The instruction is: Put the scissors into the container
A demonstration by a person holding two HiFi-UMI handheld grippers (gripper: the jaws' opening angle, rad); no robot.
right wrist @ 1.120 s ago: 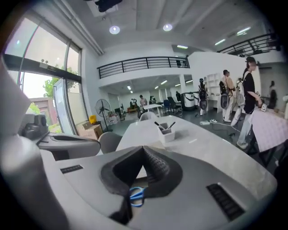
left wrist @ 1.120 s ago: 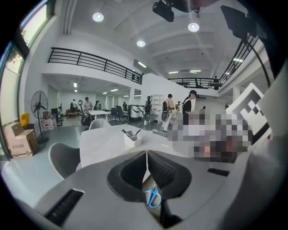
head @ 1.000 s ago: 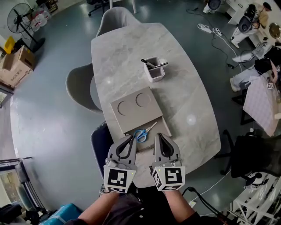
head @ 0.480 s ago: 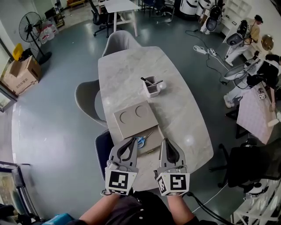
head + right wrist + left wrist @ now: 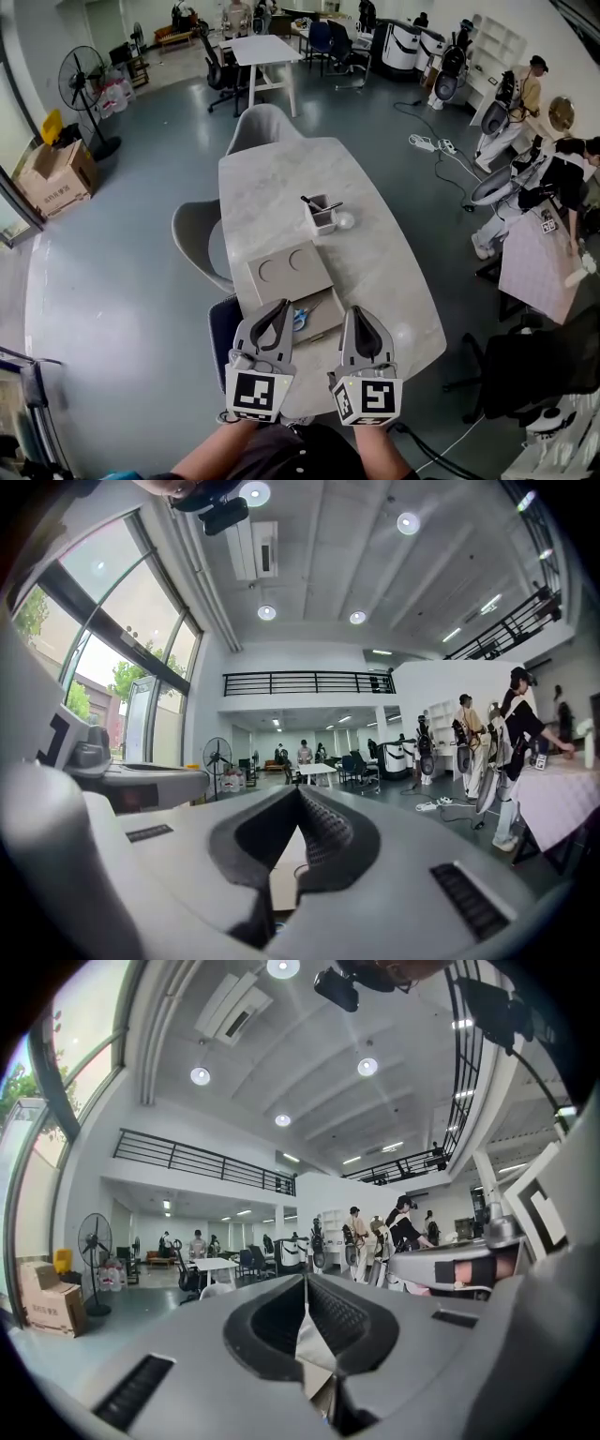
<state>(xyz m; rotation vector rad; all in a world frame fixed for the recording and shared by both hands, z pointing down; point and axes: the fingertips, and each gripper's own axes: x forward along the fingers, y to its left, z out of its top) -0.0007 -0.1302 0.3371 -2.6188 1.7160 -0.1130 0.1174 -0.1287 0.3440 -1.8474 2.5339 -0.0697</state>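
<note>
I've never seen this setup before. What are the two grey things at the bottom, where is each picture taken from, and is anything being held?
No robot here: a person holds a two-jaw gripper in each hand. The head view comes from a camera on the person's head, looking down: the left gripper and right gripper hover over the near end of a marble table; the marker cubes are part of them. The other two pictures come from cameras riding on each gripper, looking along its jaws. Both pairs of jaws are closed, with nothing held. On the table lie blue-handled scissors near the gripper tips, a grey board with two round hollows, and farther off a white container holding a few dark slender items.
</note>
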